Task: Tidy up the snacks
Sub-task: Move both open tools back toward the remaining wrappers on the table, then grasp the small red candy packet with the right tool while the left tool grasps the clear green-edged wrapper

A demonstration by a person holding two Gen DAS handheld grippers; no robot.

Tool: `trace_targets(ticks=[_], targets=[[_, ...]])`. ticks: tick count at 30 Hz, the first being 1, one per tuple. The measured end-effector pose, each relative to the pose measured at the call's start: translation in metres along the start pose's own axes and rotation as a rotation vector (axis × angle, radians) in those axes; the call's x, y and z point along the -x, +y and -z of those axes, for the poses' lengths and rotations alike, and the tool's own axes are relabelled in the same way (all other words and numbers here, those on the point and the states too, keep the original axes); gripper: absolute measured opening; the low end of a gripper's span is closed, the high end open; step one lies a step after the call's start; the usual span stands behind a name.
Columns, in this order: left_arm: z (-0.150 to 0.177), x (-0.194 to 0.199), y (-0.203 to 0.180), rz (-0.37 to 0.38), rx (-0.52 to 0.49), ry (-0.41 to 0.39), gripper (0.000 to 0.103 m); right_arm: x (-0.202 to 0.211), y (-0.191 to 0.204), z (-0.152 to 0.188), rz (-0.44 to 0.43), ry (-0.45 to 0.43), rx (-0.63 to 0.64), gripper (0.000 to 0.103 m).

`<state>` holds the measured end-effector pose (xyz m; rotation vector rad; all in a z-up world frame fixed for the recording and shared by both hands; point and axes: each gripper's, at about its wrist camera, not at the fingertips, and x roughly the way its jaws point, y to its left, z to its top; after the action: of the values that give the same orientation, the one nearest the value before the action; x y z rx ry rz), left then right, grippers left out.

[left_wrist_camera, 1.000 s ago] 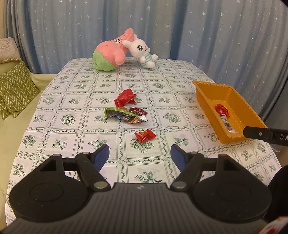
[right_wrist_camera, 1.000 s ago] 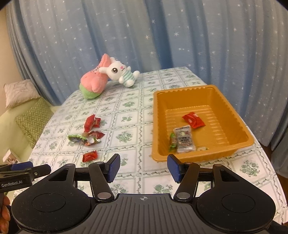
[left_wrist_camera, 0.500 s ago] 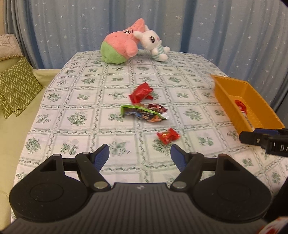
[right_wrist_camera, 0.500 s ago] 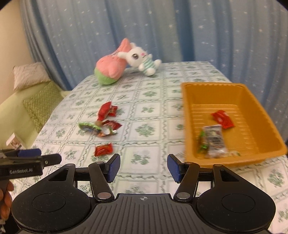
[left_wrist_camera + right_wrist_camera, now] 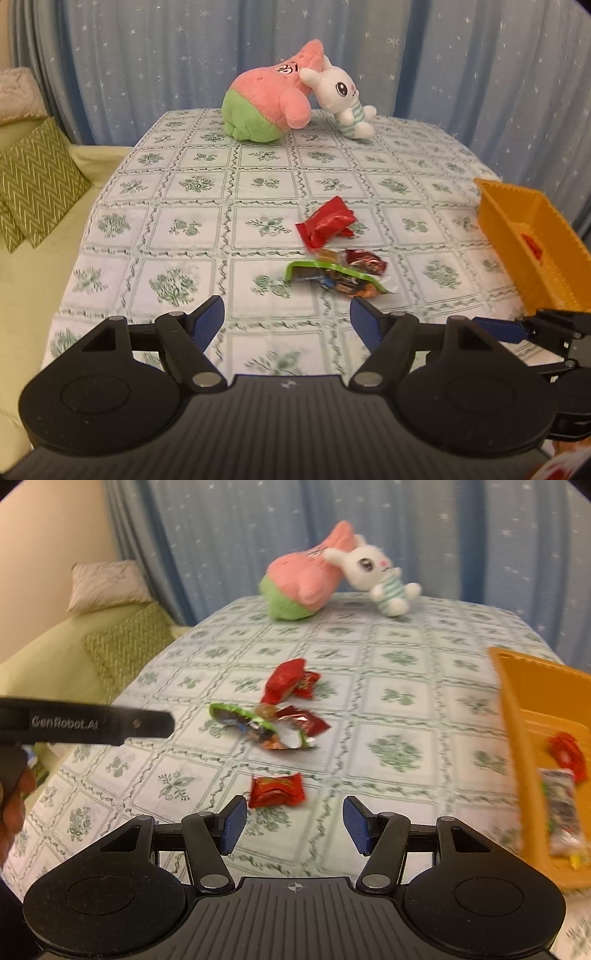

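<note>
Reach-for-pickup step. Right gripper (image 5: pixel 291 821) hangs with jaws spread and nothing between them, just short of the small red candy packet (image 5: pixel 277 790), the nearest loose snack on the floral tablecloth (image 5: pixel 391 749); the packet lies slightly left of the jaw gap. Left gripper (image 5: pixel 286 319) is also spread and empty, aimed at the middle pile: the green-edged wrapper (image 5: pixel 332 275) with a dark red packet (image 5: pixel 364 260) touching its right end, and farther back the big red wrapper (image 5: pixel 327 221). The orange tray (image 5: pixel 517 709) sits at the right edge of the table, already holding a red packet (image 5: pixel 567 753) and a clear bag of snacks (image 5: pixel 561 808). At the far end, a pink-and-green plush (image 5: pixel 269 101) and a white bunny plush (image 5: pixel 341 98) lean together, not part of the job. Judged: some snacks binned, four or so left. Next move needs the right gripper to shift a bit left and down over the near packet, close, then carry right to the tray.
</note>
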<state>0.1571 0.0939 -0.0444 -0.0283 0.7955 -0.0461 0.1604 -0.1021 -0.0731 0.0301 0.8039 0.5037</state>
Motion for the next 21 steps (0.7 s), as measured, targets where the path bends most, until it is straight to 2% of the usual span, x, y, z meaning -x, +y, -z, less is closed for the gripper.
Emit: trace_targets(ticks=[3,10,15,18,21], targets=[[0.000,-0.010,0.009,-0.008,-0.016,0.007,0.072,-0.018,0.003,-0.004,-0.007,0.004,0.016,0.058],[0.006,-0.025,0.026,0.000,0.022,0.012,0.072,-0.054,0.011,-0.008,0.016,0.029,0.058,0.058],[0.014,-0.030,0.026,0.003,0.023,0.000,0.072,-0.061,0.014,-0.003,0.038,0.015,0.069,0.057],[0.016,-0.032,0.025,0.013,0.014,-0.001,0.072,-0.060,0.017,-0.001,0.061,0.004,0.100,0.035],[0.015,-0.033,0.021,0.020,-0.012,-0.002,0.072,-0.059,0.015,-0.002,0.060,0.011,0.103,0.022]])
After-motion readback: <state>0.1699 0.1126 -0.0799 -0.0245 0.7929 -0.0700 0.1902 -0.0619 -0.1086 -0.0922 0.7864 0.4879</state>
